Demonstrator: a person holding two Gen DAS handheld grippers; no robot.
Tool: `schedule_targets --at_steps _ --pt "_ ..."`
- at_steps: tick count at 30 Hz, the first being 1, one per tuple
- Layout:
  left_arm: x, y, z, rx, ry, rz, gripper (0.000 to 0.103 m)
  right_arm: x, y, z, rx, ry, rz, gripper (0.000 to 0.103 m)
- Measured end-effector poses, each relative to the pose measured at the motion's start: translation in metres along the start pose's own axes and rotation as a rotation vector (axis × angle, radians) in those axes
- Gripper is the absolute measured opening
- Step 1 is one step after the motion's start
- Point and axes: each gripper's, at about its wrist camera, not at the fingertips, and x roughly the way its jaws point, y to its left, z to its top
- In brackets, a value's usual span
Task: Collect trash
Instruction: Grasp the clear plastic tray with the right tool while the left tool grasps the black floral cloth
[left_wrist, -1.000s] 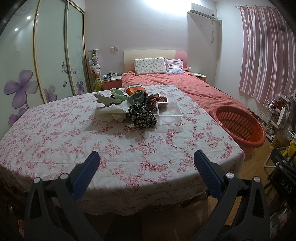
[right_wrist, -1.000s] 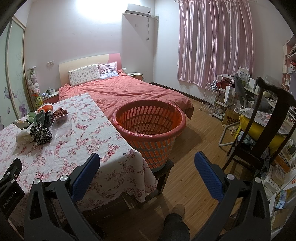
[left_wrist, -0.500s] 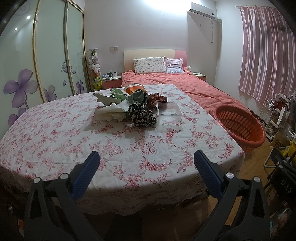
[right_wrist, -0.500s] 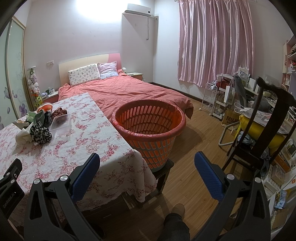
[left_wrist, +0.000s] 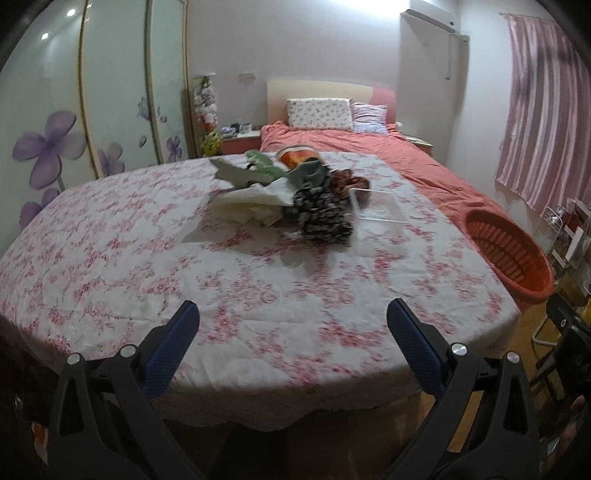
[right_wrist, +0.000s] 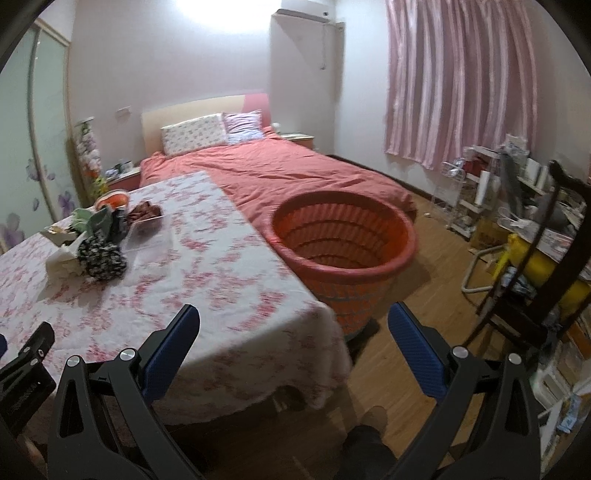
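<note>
As both views had crept nearer the desk (left_wrist: 110, 236), my left jaws (left_wrist: 291, 328) and right jaws (right_wrist: 293, 326) gaped empty, the trash pile (left_wrist: 288, 195) untouched mid-desk, the orange basket (right_wrist: 343, 254) waiting beside it.

Bedroom with pale walls, pink curtains and a wood floor.

A bed (right_wrist: 273, 173) with a coral-red cover and two pillows (right_wrist: 195, 138) stands against the far wall under a cream and pink headboard (left_wrist: 325, 94). An air conditioner (right_wrist: 303, 14) hangs high on the wall, with a bright glare of light beside it. Pink striped curtains (right_wrist: 458, 81) cover the window on the right. A wardrobe (left_wrist: 92, 92) with frosted sliding doors painted with purple flowers fills the left side. A nightstand (left_wrist: 240, 142) sits by the bed. The floor (right_wrist: 436, 295) is warm wood planking; a dark wooden chair (right_wrist: 554, 258) and cluttered wire shelves (right_wrist: 476, 192) stand to the right.
</note>
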Motion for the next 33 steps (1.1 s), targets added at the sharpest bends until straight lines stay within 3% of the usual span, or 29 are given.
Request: schedule_targets --at_steps 10,15,24,30,33 --pt "0.037 0.047 0.023 -0.048 0.005 0.02 0.099 0.036 0.059 0.033 -0.015 0.013 0.19 0.101" --pt "0.05 0.065 0.038 -0.067 -0.01 0.031 0.099 0.066 0.093 0.047 -0.053 0.044 0.242 0.101" --pt "0.074 0.081 0.057 -0.082 -0.012 0.023 0.099 0.128 0.146 0.059 -0.096 0.17 0.248 0.101" --pt "0.09 0.082 0.057 -0.079 0.024 -0.008 0.099 0.145 0.156 0.054 -0.149 0.211 0.199 0.1" --pt "0.097 0.08 0.058 -0.084 0.038 -0.038 0.099 0.15 0.157 0.053 -0.156 0.221 0.193 0.094"
